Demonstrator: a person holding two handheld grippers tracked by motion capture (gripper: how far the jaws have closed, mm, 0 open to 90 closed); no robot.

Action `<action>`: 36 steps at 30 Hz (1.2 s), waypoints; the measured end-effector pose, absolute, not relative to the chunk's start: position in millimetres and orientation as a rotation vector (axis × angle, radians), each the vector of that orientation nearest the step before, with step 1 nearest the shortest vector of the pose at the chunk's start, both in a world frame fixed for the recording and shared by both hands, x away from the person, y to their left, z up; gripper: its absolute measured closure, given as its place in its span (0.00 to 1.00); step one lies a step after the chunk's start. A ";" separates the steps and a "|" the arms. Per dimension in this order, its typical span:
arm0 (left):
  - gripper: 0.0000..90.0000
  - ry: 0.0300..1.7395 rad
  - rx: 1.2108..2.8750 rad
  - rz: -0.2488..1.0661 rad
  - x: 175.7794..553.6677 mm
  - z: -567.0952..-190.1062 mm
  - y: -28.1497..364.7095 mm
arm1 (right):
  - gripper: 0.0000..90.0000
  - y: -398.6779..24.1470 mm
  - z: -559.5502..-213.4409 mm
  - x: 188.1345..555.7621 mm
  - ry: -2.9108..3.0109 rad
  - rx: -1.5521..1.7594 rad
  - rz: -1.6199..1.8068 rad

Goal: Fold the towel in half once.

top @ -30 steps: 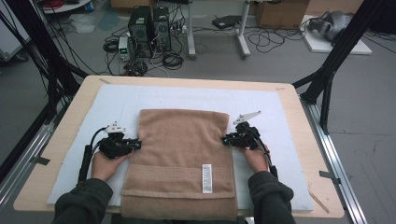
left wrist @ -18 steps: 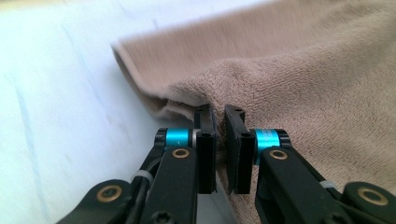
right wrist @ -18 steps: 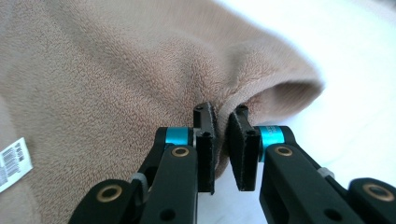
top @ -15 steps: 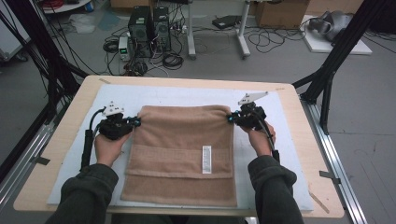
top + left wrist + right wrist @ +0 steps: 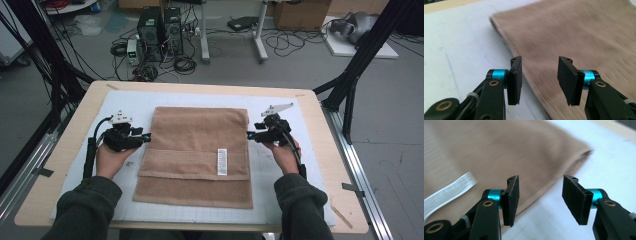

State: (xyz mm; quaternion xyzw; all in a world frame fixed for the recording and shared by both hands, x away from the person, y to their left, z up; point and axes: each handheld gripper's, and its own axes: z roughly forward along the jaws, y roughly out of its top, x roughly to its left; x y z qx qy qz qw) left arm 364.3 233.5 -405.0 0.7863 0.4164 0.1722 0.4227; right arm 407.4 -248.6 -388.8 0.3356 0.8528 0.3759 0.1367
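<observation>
**Fold laid down, both grippers let go**

The left gripper and right gripper had just been opening, jaws apart with nothing between them, flanking the towel on the worktop. One fold looked complete. Next probably came another fold, needing fresh edge grips. The towel's longer axis ran near-to-far, folded edge farthest.

Robotics lab, by the look of it; light wooden table as landmark, framed by black struts; beyond its far edge, computer towers on grey floor amid tangled cables; cardboard box further back right; white gridded mat on top.
</observation>
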 end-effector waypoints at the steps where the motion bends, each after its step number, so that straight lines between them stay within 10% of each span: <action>1: 0.62 1.022 1.975 0.425 357.7 -406.8 232.4 | 0.54 -246.4 -390.6 399.0 2.490 0.934 1.112; 14: 0.68 0.866 2.109 0.319 303.0 -444.0 225.8 | 0.65 -213.8 -436.7 332.5 2.729 0.653 1.138; 20: 0.94 0.842 2.115 0.343 301.9 -443.2 224.7 | 0.93 -214.5 -440.4 332.8 2.727 0.644 1.174; 36: 0.96 0.772 2.017 0.316 268.7 -409.7 236.2 | 0.94 -224.3 -395.3 306.9 2.657 0.567 1.287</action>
